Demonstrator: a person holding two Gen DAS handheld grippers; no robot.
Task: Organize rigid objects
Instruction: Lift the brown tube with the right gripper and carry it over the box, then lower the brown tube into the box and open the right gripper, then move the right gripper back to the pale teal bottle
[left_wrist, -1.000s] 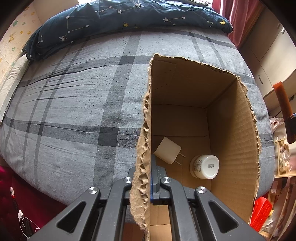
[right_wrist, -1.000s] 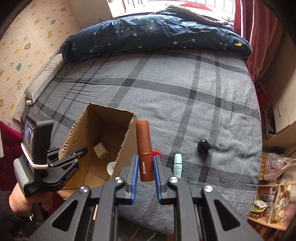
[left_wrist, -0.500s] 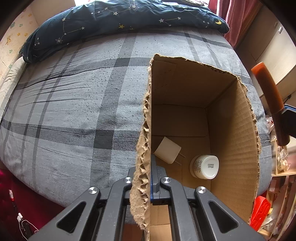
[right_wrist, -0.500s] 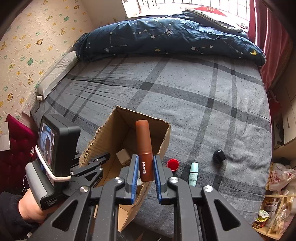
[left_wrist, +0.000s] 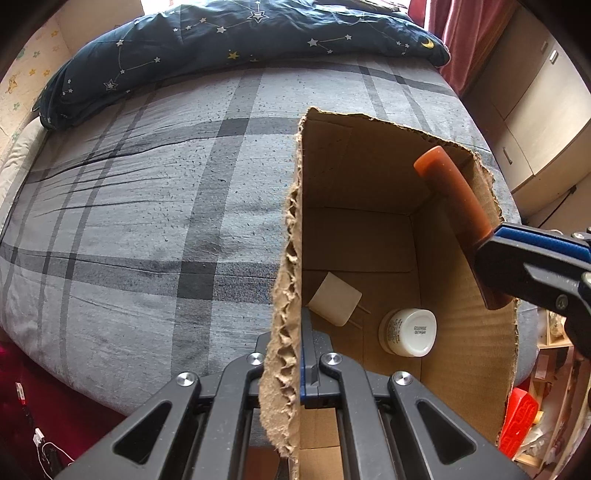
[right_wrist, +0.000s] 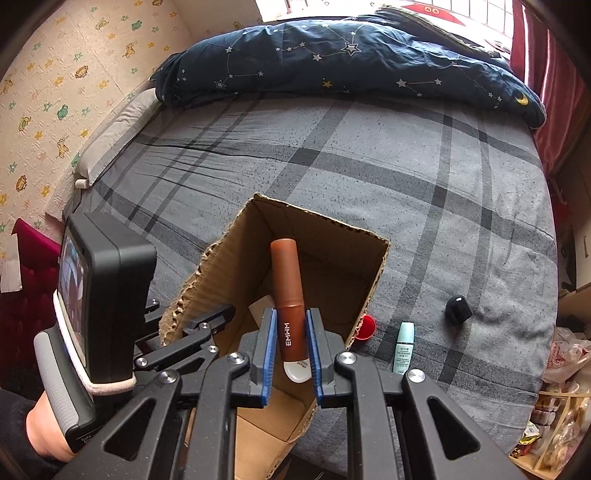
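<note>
While the bed (right_wrist: 369, 155) with its grey checked sheet takes up most of the room, the work is going on at its near edge, where a cardboard box (left_wrist: 373, 206) stands open. The left claw (left_wrist: 301, 354) is clamped shut on the box's torn wall, steadying it. The right claw (right_wrist: 290, 341) is closed around the lower part of a brown tube (right_wrist: 288, 291), which stands upright between the blue pads and hangs over the box's open mouth, its top near the far right corner as the left camera sees it.

On the box floor lie a white plug (left_wrist: 334, 299) and a small white jar (left_wrist: 408, 332), just beside each other but apart. Out on the sheet to the right of the box wait a red cap (right_wrist: 365, 326), a pale green tube (right_wrist: 402, 347) and a small black cap (right_wrist: 458, 305).

So the step in hand looks like dropping the brown tube in. The next move, I'd judge, calls for lowering it into the box and loosening the right claw, while the left one holds the wall firm.
</note>
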